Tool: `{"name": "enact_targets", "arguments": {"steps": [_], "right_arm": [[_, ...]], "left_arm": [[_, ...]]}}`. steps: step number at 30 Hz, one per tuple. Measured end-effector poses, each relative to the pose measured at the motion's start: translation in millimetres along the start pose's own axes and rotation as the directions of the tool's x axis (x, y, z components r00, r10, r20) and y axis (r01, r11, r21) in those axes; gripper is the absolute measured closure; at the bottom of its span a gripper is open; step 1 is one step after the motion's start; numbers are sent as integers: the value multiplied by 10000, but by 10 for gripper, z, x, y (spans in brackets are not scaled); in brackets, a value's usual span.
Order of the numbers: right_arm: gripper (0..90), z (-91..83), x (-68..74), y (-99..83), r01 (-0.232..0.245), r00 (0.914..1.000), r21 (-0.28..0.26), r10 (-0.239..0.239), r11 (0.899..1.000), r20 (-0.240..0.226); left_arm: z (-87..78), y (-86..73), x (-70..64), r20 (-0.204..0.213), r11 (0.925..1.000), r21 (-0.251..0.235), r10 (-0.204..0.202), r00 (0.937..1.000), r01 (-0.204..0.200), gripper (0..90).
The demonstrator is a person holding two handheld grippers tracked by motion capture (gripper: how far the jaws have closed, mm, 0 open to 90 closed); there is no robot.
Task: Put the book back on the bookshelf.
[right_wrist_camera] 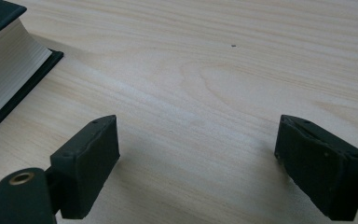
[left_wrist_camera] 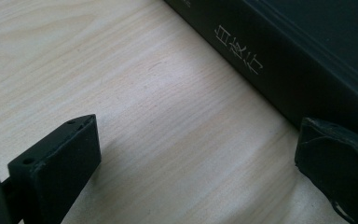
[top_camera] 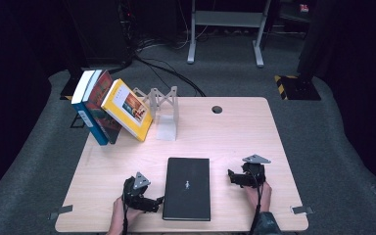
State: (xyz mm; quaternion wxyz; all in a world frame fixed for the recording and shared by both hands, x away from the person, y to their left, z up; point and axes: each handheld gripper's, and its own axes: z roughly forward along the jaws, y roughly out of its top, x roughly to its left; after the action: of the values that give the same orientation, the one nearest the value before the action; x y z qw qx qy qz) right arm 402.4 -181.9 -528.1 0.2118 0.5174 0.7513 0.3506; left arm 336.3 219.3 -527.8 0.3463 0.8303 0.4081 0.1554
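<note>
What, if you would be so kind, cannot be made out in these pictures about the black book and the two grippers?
- Black book: small cover emblem too tiny to read, high view.
- Its spine lettering: cut off by the top edge, left gripper view.
- Left gripper: contact with the book's edge unclear, high view.
- Leaning books: titles too small.

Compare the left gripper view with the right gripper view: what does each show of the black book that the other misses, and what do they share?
Left gripper view: the black hardcover book's spine with pale printed characters, beside the open left tool.
Right gripper view: the book's white page edges, with the open right tool over bare wood.
Both: the light wooden table and that same book.
</note>
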Motion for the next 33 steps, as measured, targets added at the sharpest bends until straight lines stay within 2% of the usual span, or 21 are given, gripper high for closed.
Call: {"name": "enact_targets", "arguments": {"steps": [5, 7, 13, 21, 25, 26, 27, 29, 31, 33], "right_arm": [[126, -1, -14, 0, 48, 10000, -26, -48, 10000, -72], [126, -1, -19, 1, 82, 9999, -41, -83, 10000, -84], [124, -3, -24, 1, -150, 9997, -82, 149, 9999, -185], [122, -7, -32, 0, -279, 9992, -108, 276, 9996, -279], [94, -26, -71, 8, -492, 9962, -14, 490, 9988, -714], [80, -38, -74, 4, -577, 9938, 34, 578, 9983, -952], [72, -52, -72, 1, -470, 9928, 114, 480, 9988, -1099], [64, -102, -5, 9, -437, 9860, 359, 488, 9984, -1591], [64, -174, 102, 38, -210, 9825, 299, 262, 9993, -1845], [60, -240, 216, 82, -100, 9736, 244, 153, 9997, -2277]], "left_arm": [[10, 11, -2, -141, 10000, 50, -83, 9999, 84, 0], [13, 18, 5, -228, 9999, 139, 46, 9997, -43, 1], [48, 31, -14, -622, 9999, 64, -96, 9980, 100, 1], [193, 150, -184, -427, 9997, -105, 202, 9989, -207, 0], [224, 204, -178, -286, 9998, -16, 184, 9994, -185, 0], [214, 208, -163, -226, 9998, -56, 164, 9996, -165, 0], [199, 216, -159, -219, 9998, -42, 186, 9996, -187, 0], [190, 236, -162, -248, 9997, -27, 255, 9994, -256, 0], [194, 261, -171, -218, 9997, 36, 253, 9994, -252, 0], [201, 274, -159, -214, 9998, -35, 215, 9995, -216, 0]]}}
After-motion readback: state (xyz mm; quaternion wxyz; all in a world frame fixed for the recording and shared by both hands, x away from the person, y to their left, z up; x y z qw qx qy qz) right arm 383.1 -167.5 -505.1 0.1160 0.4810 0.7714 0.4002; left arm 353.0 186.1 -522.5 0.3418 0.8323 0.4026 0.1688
